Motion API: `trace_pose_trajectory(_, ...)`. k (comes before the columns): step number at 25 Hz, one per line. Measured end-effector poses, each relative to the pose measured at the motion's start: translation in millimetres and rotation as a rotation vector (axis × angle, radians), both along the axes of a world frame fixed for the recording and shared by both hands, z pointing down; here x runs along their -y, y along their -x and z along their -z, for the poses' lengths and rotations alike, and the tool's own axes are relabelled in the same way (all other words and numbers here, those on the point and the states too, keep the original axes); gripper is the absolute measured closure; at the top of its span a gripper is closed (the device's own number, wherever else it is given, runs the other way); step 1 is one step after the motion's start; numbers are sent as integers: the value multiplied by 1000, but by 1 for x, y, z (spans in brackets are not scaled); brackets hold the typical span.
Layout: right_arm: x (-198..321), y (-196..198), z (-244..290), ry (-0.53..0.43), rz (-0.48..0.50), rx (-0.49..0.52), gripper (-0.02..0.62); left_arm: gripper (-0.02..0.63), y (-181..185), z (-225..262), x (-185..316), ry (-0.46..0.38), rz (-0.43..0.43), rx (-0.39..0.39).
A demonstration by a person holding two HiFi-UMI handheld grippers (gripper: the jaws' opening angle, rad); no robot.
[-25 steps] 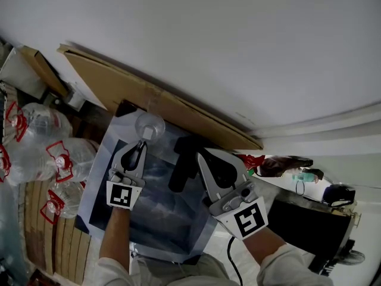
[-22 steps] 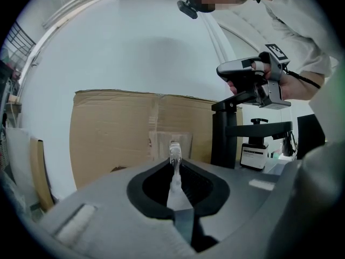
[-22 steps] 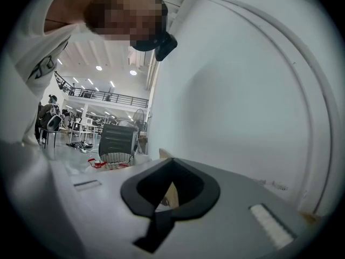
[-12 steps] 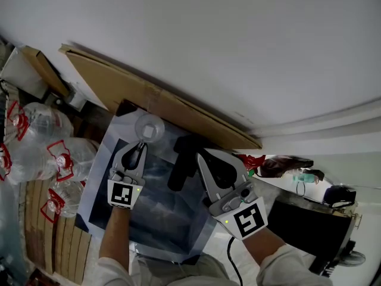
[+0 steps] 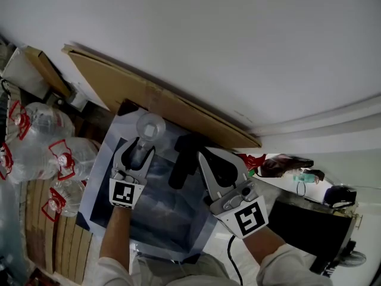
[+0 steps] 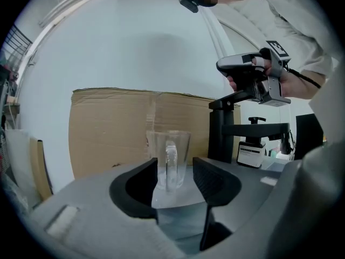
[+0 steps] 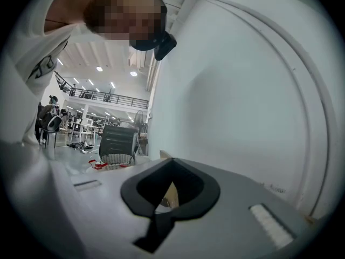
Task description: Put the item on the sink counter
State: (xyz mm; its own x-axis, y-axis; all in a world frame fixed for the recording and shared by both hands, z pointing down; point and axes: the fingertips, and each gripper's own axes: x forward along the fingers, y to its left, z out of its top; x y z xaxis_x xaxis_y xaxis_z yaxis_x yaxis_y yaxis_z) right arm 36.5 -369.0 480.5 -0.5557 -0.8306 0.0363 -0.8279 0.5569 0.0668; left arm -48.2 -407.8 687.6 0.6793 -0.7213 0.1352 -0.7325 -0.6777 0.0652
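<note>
A clear glass mug stands upright on the back rim of the steel sink counter, in front of the cardboard. My left gripper is just behind it and its jaws are opening. In the left gripper view the mug has its handle between the spread pads of the left gripper, touching neither. My right gripper hangs shut and empty over the sink beside the black faucet. In its own view the right gripper faces the white wall.
A cardboard sheet leans on the wall behind the sink. Several large water bottles with red handles stand at the left. The faucet and a soap dispenser rise to the right of the mug. Dark clutter lies at the right.
The left gripper's jaws have spread apart, letting go of the mug's handle. The mug stays on the rim. The right gripper has not moved.
</note>
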Motion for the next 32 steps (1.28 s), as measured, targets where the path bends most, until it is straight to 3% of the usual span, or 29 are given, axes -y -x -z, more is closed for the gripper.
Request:
trace_pose_trajectory(2,0,1,0,0,1,0,591,370,0,3,1,-4,3,10)
trace_pose_trajectory(19,-9,7,17,-23,4,-3,591,359,12,12,-11,-6,5,55)
trace_pose_trajectory(26,-21,13,44,-44,11,6,591,360,19,58,-25,-19,-5,60)
trace_pose_trajectory(32,-35,20,68,-55,15,2,591,404,39,109,-38,-52,8,90)
